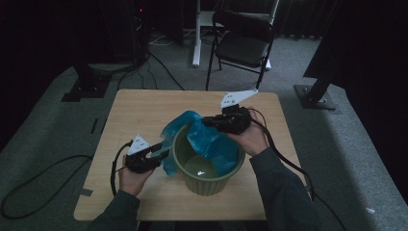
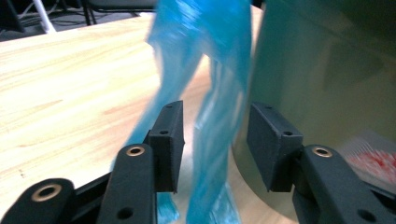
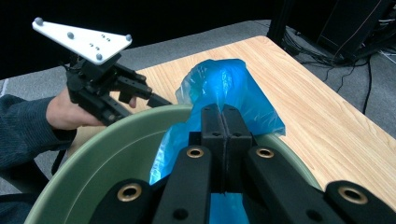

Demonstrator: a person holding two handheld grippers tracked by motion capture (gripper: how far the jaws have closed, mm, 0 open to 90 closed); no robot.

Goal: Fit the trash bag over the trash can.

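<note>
A green round bin (image 1: 208,183) stands on the wooden table (image 1: 139,108). A blue plastic bag (image 1: 208,139) drapes over its far-left rim and into it. My right gripper (image 1: 208,121) is above the bin's far rim, shut on the bag's edge (image 3: 224,93); the jaws are pressed together over the bin (image 3: 116,149). My left gripper (image 1: 166,150) is at the bin's left side, open, with a hanging strip of the bag (image 2: 210,116) between its fingers (image 2: 168,140), beside the bin wall (image 2: 327,70). The left gripper (image 3: 154,99) also appears beyond the rim in the right gripper view.
A black folding chair (image 1: 243,41) stands beyond the table's far edge. Cables (image 1: 43,178) trail over the grey carpet at left. A black stand base (image 1: 315,96) sits at the right. The table's left half (image 2: 60,84) is bare wood.
</note>
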